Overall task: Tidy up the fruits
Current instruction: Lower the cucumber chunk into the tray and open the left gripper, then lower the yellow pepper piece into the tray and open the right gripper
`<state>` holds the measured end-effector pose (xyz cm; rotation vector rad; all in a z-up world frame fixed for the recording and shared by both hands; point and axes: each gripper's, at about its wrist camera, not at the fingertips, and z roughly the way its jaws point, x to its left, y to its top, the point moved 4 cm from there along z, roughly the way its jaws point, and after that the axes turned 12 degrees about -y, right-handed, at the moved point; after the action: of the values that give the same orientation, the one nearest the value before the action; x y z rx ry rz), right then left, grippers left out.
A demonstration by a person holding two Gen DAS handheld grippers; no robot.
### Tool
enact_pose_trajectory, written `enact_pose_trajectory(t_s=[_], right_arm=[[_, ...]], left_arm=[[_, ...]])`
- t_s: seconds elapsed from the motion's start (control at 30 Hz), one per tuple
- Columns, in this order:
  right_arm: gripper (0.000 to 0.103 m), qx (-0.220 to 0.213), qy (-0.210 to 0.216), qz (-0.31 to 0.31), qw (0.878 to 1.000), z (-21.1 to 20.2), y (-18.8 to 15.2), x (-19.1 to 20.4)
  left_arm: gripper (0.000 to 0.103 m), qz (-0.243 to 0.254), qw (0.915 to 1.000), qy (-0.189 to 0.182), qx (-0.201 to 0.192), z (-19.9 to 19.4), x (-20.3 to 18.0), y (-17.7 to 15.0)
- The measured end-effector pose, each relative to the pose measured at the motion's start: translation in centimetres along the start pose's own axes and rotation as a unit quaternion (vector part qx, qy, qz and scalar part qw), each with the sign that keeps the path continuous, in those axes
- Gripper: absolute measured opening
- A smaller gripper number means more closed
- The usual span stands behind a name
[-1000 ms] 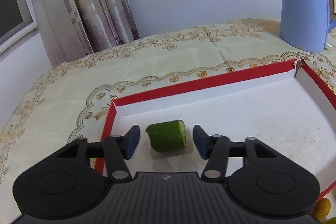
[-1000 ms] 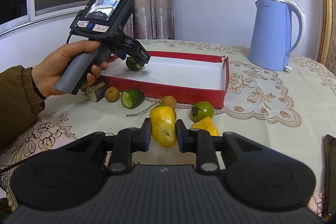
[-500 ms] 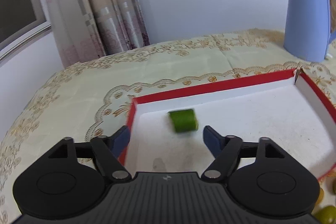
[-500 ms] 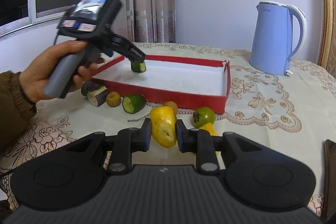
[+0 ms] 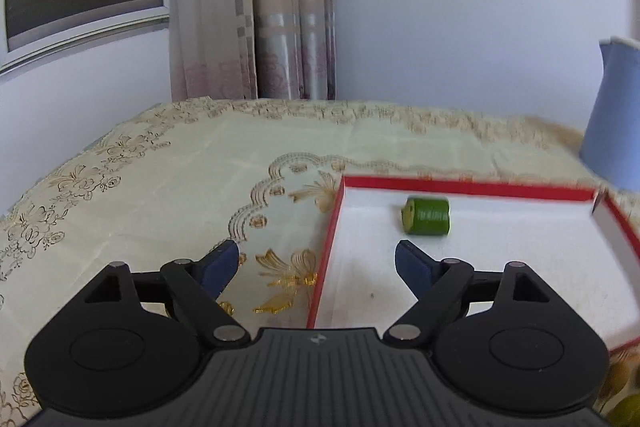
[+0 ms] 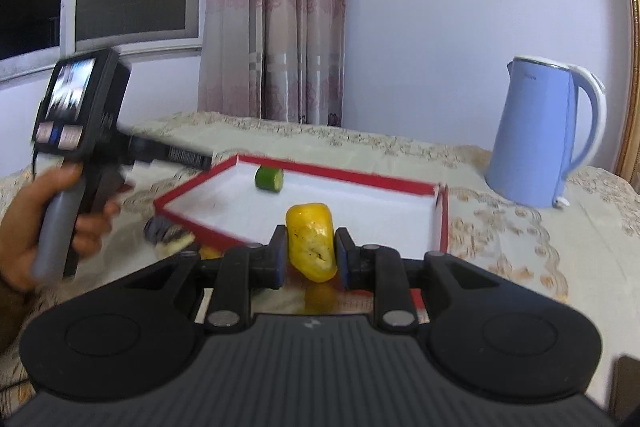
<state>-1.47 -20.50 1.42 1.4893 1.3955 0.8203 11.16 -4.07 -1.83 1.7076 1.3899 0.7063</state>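
Observation:
A cut green cucumber piece point(image 5: 426, 222) lies on its side on the white floor of the red-rimmed tray point(image 5: 460, 185), near the far left corner. My left gripper point(image 5: 316, 255) hangs back from it over the tray's left rim. Its jaws are opening wide and nothing is between them. In the right wrist view my right gripper point(image 6: 311, 251) is shut on a yellow pepper point(image 6: 308, 223), held in the air at the near side of the tray point(image 6: 340, 173). The cucumber piece point(image 6: 270, 179) shows beyond it.
A blue kettle point(image 6: 540, 135) stands on the tablecloth right of the tray. A person's hand point(image 6: 24, 247) holds the left gripper's handle at the left. A dark eggplant piece point(image 6: 166, 233) lies by the tray's near left corner. More fruit point(image 5: 624, 411) shows at the lower right.
The left gripper opened, let the cucumber piece go in the tray and pulled back to the left. The right gripper lifted the yellow pepper off the table and carried it toward the tray.

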Motion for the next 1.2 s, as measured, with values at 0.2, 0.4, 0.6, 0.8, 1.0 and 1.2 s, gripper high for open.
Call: enact_pose_trajectory(t_s=[0.2, 0.4, 0.6, 0.8, 1.0, 1.2], right_arm=[[0.023, 0.014, -0.012, 0.005, 1.000, 5.2, 2.4, -0.9], [0.023, 0.039, -0.020, 0.011, 0.999, 9.1, 3.5, -1.8], [0.023, 0.065, -0.031, 0.013, 0.997, 12.4, 3.9, -2.5], [0.023, 0.092, -0.044, 0.017, 0.995, 15.1, 3.9, -3.2], [0.023, 0.129, -0.067, 0.010, 0.989, 18.2, 3.7, -4.0], [0.026, 0.161, -0.079, 0.015, 0.984, 20.3, 2.8, -4.7]], left_arm=[[0.086, 0.029, 0.9991, 0.027, -0.016, -0.6, -0.2, -0.2], [0.086, 0.024, 0.9995, 0.018, -0.005, -0.2, 0.0, -0.3], [0.086, 0.029, 0.9994, 0.017, -0.005, -0.2, -0.1, -0.3], [0.086, 0.029, 0.9994, 0.017, -0.007, -0.2, 0.0, -0.4], [0.086, 0.025, 0.9996, 0.009, -0.012, -0.4, 0.0, -0.3], [0.086, 0.029, 0.9995, 0.002, -0.014, -0.6, -0.1, -0.3]])
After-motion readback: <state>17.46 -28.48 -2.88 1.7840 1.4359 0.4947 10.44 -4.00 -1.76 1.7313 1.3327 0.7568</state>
